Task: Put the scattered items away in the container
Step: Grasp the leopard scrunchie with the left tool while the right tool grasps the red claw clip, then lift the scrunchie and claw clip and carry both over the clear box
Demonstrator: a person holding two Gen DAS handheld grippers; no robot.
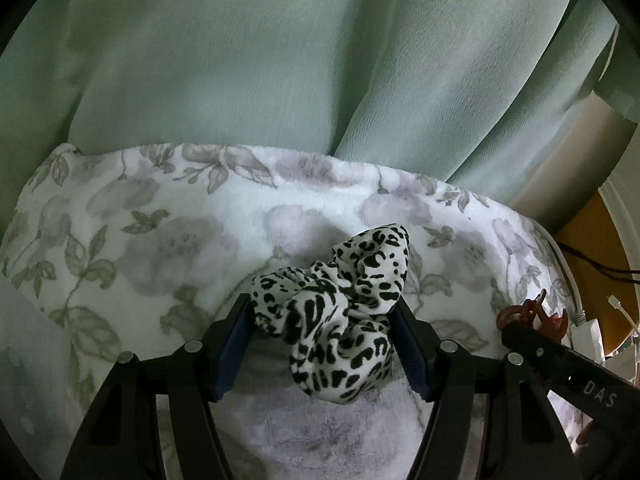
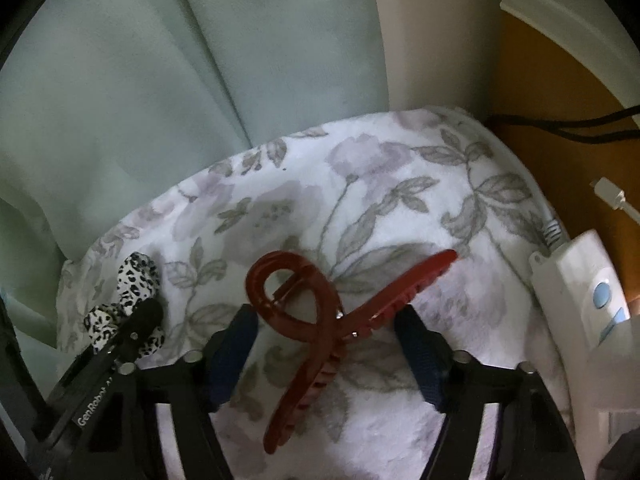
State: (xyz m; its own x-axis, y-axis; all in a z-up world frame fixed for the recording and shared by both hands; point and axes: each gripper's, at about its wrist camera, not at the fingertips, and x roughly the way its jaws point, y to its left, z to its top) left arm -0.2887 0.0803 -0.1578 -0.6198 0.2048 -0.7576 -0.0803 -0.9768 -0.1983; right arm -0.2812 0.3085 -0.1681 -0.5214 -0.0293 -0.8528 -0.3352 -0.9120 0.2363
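A black-and-white leopard-print scrunchie (image 1: 336, 308) sits between the blue pads of my left gripper (image 1: 322, 340), which is shut on it. Its lower fold hangs below the fingers, over the floral blanket (image 1: 160, 232). In the right wrist view the scrunchie (image 2: 134, 276) shows at the far left, behind a left finger (image 2: 136, 324). A dark red hair claw (image 2: 320, 320) lies slantwise between the pads of my right gripper (image 2: 326, 320), touching both, so that gripper is shut on it. In the left wrist view, the claw's tip (image 1: 528, 314) peeks over the right gripper's finger. No container shows in either view.
A pale green curtain (image 1: 280, 60) hangs close behind the blanket. To the right are a white control box with blue buttons (image 2: 592, 292), its white cord, black cables (image 2: 580, 128) and an orange-brown floor (image 2: 560, 80).
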